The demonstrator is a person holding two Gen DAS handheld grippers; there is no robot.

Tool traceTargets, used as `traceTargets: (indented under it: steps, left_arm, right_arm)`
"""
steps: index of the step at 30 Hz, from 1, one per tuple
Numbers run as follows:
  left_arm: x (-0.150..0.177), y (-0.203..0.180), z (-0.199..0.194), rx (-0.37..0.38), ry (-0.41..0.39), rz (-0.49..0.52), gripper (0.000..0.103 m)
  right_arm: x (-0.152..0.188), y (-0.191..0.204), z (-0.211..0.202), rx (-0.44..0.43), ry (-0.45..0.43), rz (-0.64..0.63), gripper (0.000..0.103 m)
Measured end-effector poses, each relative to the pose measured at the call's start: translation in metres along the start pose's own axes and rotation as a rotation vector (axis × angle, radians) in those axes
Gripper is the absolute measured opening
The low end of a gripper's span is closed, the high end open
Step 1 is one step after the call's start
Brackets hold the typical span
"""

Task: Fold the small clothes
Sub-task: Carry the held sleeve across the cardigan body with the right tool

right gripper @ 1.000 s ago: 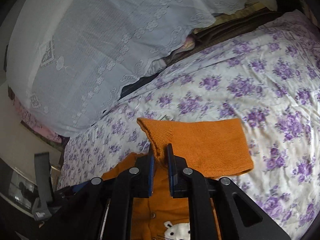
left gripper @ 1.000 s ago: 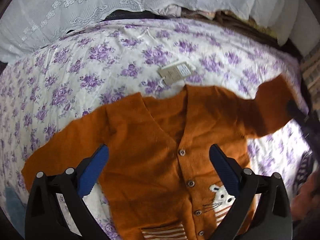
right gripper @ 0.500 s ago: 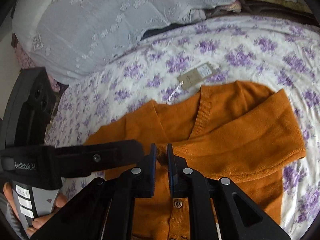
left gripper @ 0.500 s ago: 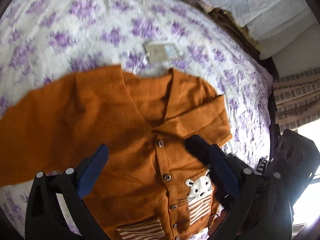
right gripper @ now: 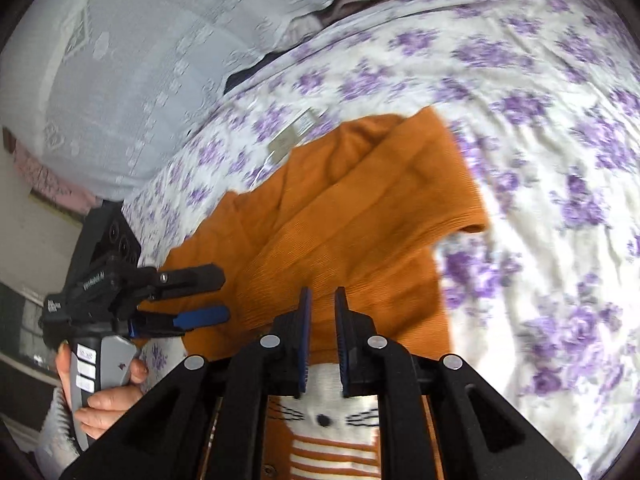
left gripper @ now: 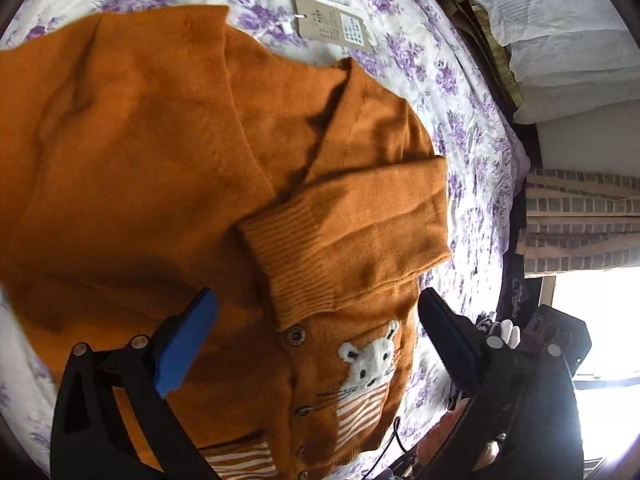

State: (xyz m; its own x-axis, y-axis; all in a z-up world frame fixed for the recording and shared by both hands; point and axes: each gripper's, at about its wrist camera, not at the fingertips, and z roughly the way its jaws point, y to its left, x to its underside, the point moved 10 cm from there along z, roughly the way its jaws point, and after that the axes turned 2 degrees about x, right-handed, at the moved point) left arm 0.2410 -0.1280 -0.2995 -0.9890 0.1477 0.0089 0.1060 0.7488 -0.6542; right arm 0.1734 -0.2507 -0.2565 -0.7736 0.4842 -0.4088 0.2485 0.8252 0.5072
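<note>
A: While the orange cardigan [left gripper: 168, 168] lies face up on the bed [right gripper: 540, 160], where's each hand-held gripper?

B: Left hand-held gripper [left gripper: 316, 340] hangs over the cardigan's button line, jaws wide apart, blue pads clear of the knit, nothing gripped. In the right view it shows from the side [right gripper: 200, 296] with a hand [right gripper: 100, 392] on its grey handle.

A: Right one?

B: Right hand-held gripper [right gripper: 321, 336] is over the chest of the cardigan, just above the white cat patch [right gripper: 324, 404]. Narrow gap between the pads and the jaws are opening. No cloth between them; the knit lies flat beyond the tips.

A: Sleeves?

B: One sleeve [left gripper: 360, 232] is folded across the front, ribbed cuff [left gripper: 292, 256] ending just above the top button [left gripper: 295, 335]. The other side spreads out flat toward the left of the left view.

A: Other stuff?

B: Paper tag [left gripper: 332, 26] on the flowered sheet just past the collar. White lace cover [right gripper: 140, 60] bunched at the far side of the bed. Brick-pattern curtain [left gripper: 580, 220] at the right edge of the left view. Right view is blurred, so small detail there is hard to read.
</note>
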Motion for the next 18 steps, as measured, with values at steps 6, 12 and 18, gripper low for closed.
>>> traceTargets:
  steps: [6,12,18]
  left_arm:
    - [0.004,0.003,0.008,-0.046,0.012,0.009,0.026]
    - [-0.012,-0.006,-0.021,-0.107,-0.084,0.091,0.006]
    - [-0.041,0.002,-0.076,-0.264,-0.222,0.199,0.006]
  right_arm:
    - [-0.001,-0.022,-0.013,0.007,-0.030,0.044,0.034]
    - [-0.004,-0.036,-0.010,0.018,-0.033,0.079,0.034]
    - [-0.035,-0.028,-0.006,0.023,-0.069,0.048,0.034]
